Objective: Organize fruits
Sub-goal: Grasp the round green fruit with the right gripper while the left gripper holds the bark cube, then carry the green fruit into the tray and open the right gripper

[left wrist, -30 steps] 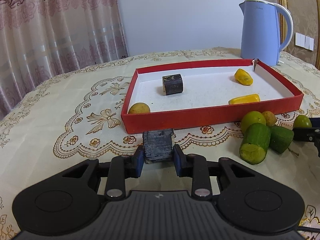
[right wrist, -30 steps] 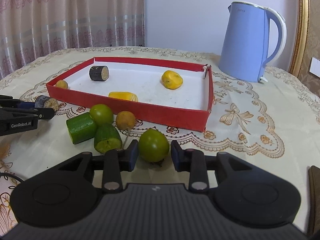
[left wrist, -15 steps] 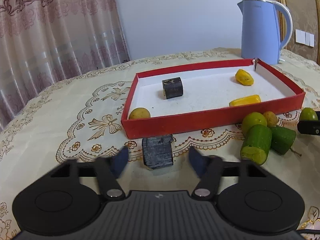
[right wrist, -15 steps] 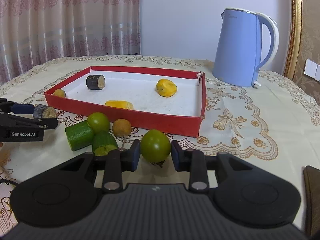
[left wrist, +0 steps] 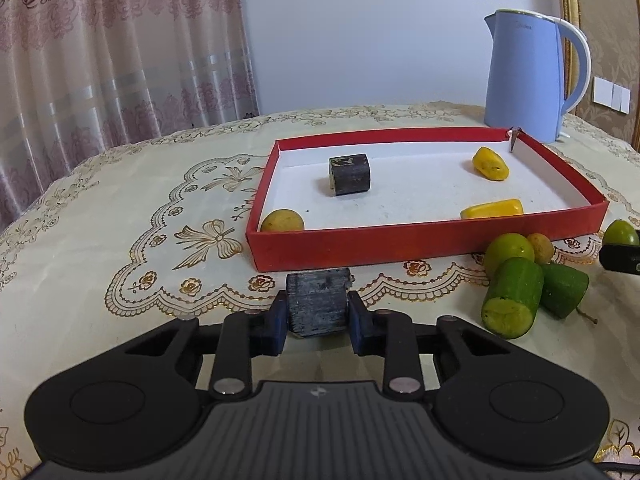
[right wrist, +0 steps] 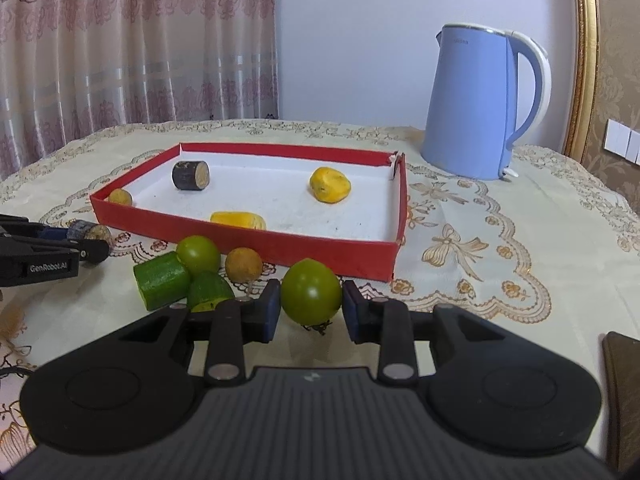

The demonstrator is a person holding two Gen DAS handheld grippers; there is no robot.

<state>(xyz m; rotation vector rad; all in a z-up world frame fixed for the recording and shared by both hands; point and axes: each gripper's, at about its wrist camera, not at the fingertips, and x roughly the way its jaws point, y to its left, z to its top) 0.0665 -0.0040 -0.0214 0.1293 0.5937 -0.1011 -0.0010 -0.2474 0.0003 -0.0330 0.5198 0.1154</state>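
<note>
My left gripper [left wrist: 318, 316] is shut on a dark sugarcane piece [left wrist: 318, 304], held just above the tablecloth in front of the red tray [left wrist: 400, 238]. My right gripper [right wrist: 307, 306] is shut on a green round fruit [right wrist: 311, 291], lifted near the tray's front right corner [right wrist: 384, 256]. The tray holds another dark sugarcane piece [left wrist: 350, 174], two yellow fruit pieces [left wrist: 490, 164] [left wrist: 492, 208] and a small yellow-brown fruit [left wrist: 282, 221]. Two green cucumber chunks [left wrist: 514, 296] [left wrist: 564, 290], a green fruit [left wrist: 508, 248] and a small brown fruit [left wrist: 540, 242] lie on the cloth before the tray.
A blue electric kettle [right wrist: 476, 104] stands behind the tray at the right. An embroidered cream tablecloth [left wrist: 120, 248] covers the round table. Curtains hang behind at the left. A dark object [right wrist: 622, 392] lies at the table's right edge.
My left gripper opened half a second ago and has shut again on the dark sugarcane piece. My right gripper has risen with the green fruit in it.
</note>
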